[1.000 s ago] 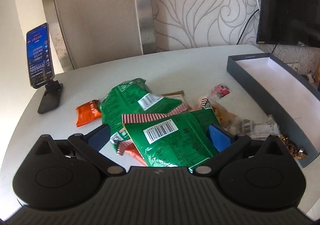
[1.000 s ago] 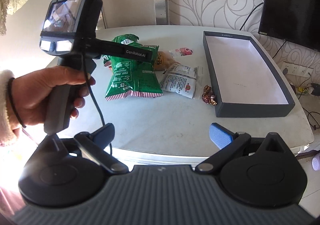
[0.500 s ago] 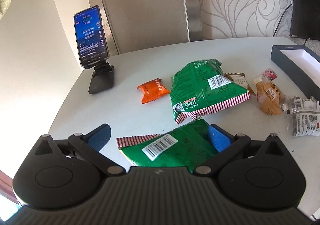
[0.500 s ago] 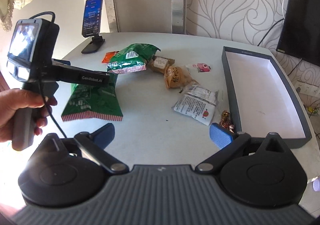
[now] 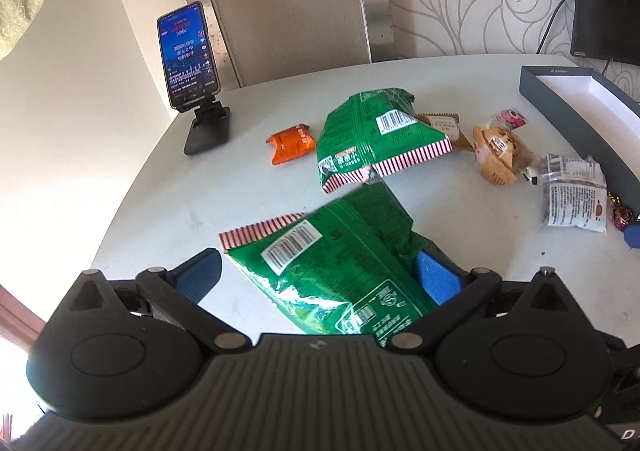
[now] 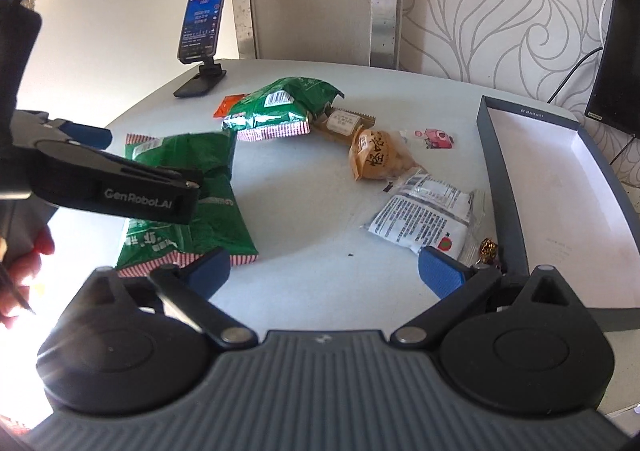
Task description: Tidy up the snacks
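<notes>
Crinkled green foil snack bag with red-striped seam lies between wide-apart fingers of left claw, long axis toward 11 o'clock. Right claw held apart, empty. Dark grey open box at 2 o'clock on white table.

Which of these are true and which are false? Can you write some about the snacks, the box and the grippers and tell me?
1. The dark box has snacks inside it. False: only its white floor shows, with nothing in it.
2. Two green snack bags are on the table. True: the near green bag sits between the left gripper's fingers, and the far green bag lies beyond it.
3. The right gripper is clamped on a snack. False: it is open with nothing between its fingers.
4. The orange packet lies beside the far green bag. True.
5. The phone lies flat on the table. False: it stands upright on a stand.
</notes>
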